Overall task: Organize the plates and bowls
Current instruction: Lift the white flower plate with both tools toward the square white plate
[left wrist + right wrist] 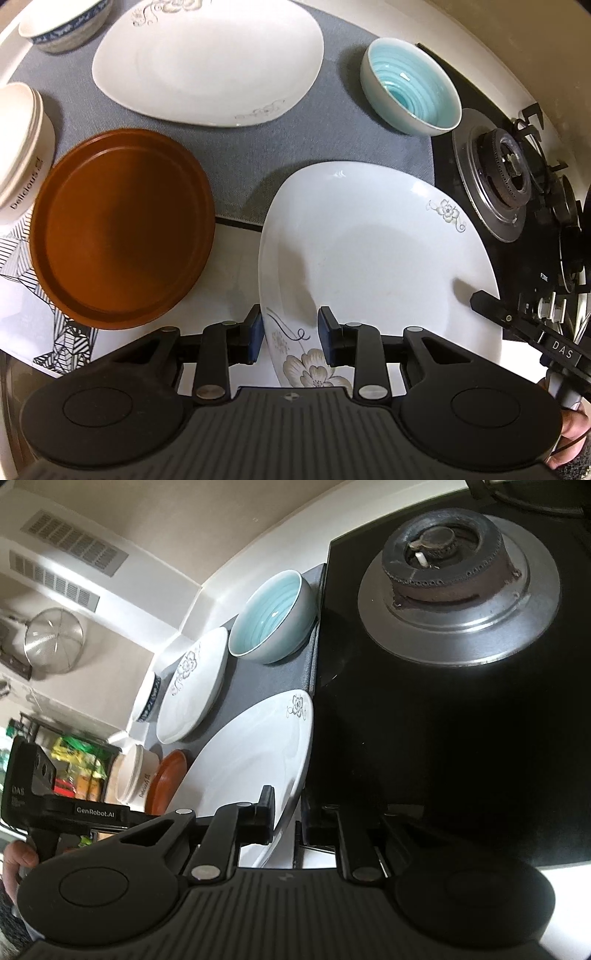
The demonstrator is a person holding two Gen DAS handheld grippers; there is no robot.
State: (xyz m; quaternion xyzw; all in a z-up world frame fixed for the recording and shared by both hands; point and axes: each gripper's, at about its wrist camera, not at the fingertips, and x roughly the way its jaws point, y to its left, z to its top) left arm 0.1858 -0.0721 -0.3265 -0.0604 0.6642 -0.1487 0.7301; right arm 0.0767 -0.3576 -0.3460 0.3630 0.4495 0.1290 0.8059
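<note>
Step in hand, as I judge it: securing the near white floral plate (376, 258) from two sides before it is moved.

Left gripper (291, 334): jaws parted, straddling the plate's near-left rim. One blue pad (255, 334) sits outside the edge, the other over the painted flower. Not clenched; a gap shows on both sides.

Right gripper (286, 821): rolled on its side, jaws parted, with the plate's right rim between them. One finger lies over the plate face and the other is under the edge, toward the hob. Contact cannot be confirmed, as the lower finger is lost in shadow.

Plate location: front right of the worktop (236, 291), right edge just beside the black gas hob (517, 206), far edge overlapping the grey mat (236, 147).

Next move probably calls for closing both claws on the rim, then a level lift. The glaze looks slick and the rim thin, so slip is the risk. A likely destination is the matching white floral plate (207, 59) at the mat's back.

Other ware:
- Brown plates (122, 229), stacked, front left of the mat.
- Pale blue glazed bowl (412, 86), back right, touching the hob edge.
- Blue-patterned bowl (66, 26), back left corner.
- Cream bowls marked "Delicious" (20, 147), nested, left edge.

Room: kitchen with cream walls. In the right wrist view a wire strainer (53, 640) hangs on the wall below ventilation grilles (70, 554).
</note>
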